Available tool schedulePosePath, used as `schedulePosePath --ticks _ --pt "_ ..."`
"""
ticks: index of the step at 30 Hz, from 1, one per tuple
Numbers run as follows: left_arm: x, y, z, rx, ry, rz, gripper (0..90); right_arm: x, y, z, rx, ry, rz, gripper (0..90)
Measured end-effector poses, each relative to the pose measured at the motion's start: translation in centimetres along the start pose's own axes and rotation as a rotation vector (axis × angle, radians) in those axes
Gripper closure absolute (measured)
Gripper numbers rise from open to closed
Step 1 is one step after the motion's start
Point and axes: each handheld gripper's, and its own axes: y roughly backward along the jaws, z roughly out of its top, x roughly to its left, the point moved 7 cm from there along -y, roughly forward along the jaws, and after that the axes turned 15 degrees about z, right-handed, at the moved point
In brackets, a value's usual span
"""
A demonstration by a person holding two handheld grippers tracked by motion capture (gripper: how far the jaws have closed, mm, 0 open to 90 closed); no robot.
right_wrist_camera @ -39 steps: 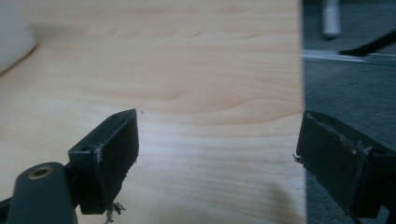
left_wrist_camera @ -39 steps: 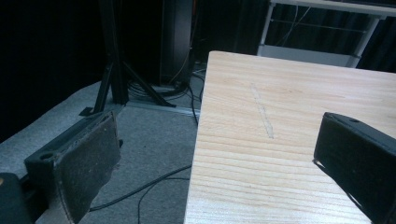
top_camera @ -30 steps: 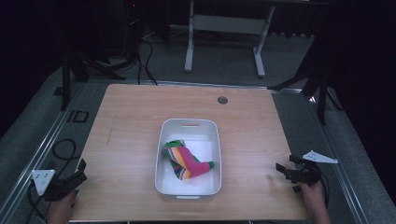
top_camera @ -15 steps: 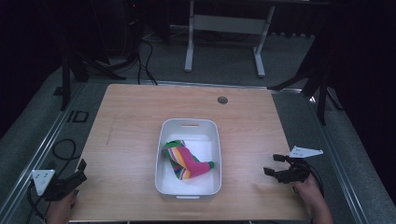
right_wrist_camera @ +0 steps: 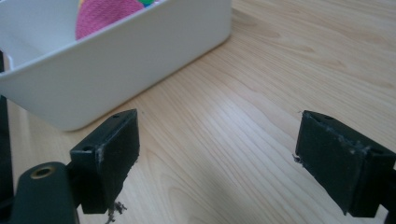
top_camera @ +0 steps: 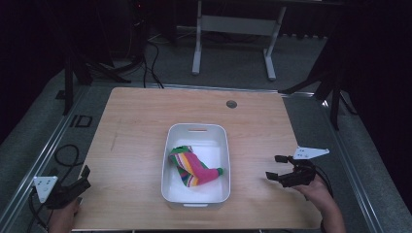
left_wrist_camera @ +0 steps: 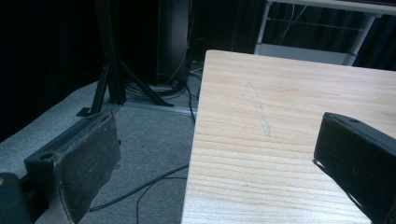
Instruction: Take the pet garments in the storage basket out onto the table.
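One white tub [top_camera: 196, 167] at mid-table [top_camera: 141, 126] holds one striped sock [top_camera: 192, 167]. Two grippers: left gripper [top_camera: 80, 180] at the near-left corner, right gripper [top_camera: 278, 166] beside the tub, both with jaws apart and empty.

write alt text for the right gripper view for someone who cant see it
The right gripper hangs open and empty over a wooden table, its black jaws wide apart. Just beyond them stands a white tub with a pink sock showing over its rim.

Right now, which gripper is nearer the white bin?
Right. The right gripper is over the table just off the white bin's right wall, jaws open toward it. The left gripper sits at the table's near-left corner, well clear, open.
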Motion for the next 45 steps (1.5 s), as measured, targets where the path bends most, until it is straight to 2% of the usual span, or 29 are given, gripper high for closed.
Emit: schedulePosePath --ticks 11,22,34,42,45 --pt "0.0 0.0 0.0 0.000 -0.001 -0.004 0.9 2.1 -1.5 4.0 0.034 0.063 0.045 13.3" --pt "0.0 0.0 0.0 0.000 -0.003 -0.007 0.9 3.7 -4.2 7.7 0.082 0.124 0.108 13.2" --pt "-0.1 0.0 0.0 0.002 -0.002 -0.011 0.9 4.6 -8.0 10.3 0.129 0.159 0.151 13.3" --pt "-0.1 0.0 0.0 0.002 -0.003 -0.015 0.9 5.2 -11.0 11.4 0.171 0.182 0.182 13.6" --pt "-0.1 0.0 0.0 0.002 -0.003 -0.015 0.9 5.5 -12.0 11.8 0.171 0.181 0.201 13.7"
